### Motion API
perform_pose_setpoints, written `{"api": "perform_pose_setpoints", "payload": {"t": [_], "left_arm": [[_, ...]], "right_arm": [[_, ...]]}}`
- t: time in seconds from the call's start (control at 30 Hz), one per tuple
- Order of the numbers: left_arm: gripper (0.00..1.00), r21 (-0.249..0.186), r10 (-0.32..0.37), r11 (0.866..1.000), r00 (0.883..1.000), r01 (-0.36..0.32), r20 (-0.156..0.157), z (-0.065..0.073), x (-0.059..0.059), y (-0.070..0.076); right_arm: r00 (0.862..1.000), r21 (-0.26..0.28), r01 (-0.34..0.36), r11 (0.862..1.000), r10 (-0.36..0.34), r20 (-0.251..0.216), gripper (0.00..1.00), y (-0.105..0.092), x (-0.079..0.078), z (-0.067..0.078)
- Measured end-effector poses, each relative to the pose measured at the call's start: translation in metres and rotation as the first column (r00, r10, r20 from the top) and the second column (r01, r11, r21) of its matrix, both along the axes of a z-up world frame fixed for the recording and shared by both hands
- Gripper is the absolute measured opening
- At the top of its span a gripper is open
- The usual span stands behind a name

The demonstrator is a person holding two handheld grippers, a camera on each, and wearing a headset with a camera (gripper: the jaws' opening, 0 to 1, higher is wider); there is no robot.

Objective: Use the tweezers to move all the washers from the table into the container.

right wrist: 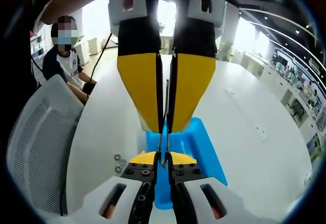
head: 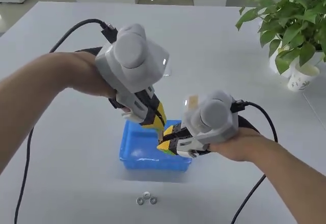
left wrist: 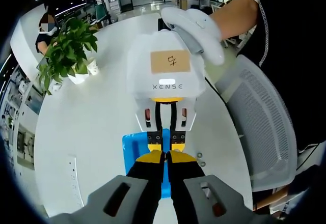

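Left gripper (head: 158, 123), centre of the head view, jaws clenched on the thin tweezers (right wrist: 166, 99). Right gripper (head: 164, 143), just below it, jaws closed on the same tweezers' other end. Both tips meet above the blue container (head: 136, 155). Three washers (head: 146, 199) lie clustered on the table (head: 61, 183) at lower centre, near the container.

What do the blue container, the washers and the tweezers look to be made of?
The container looks like moulded plastic: it is an even bright blue with a soft sheen and rounded edges. The washers are likely metal, as they are small silvery rings that catch the light. The tweezers show as a thin dark strip seen edge-on. They are probably metal, but they are too slim to judge the finish.
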State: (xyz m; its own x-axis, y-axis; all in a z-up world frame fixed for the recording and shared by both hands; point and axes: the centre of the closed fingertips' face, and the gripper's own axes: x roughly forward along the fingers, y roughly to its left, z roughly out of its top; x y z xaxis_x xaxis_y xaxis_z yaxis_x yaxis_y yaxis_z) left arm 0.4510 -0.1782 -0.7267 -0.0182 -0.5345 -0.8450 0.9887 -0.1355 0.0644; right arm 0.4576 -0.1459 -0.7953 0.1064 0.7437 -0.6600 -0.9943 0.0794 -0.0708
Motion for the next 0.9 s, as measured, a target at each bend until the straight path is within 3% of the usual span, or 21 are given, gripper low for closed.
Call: {"api": "perform_pose_setpoints", "payload": {"t": [0.37,0.9], "left_arm": [[0.06,0.003,0.018,1.000,1.000,-0.018,-0.005,-0.021,0.017,-0.001],[0.06,-0.006,0.044,0.999,0.999,-0.044,-0.020,-0.049,0.025,-0.002]], "right_arm": [[1.000,0.001,0.006,1.000,-0.006,-0.022,0.09,-0.001,0.015,-0.020],[0.999,-0.018,-0.005,1.000,0.004,-0.053,0.09,-0.003,0.021,-0.049]]}}
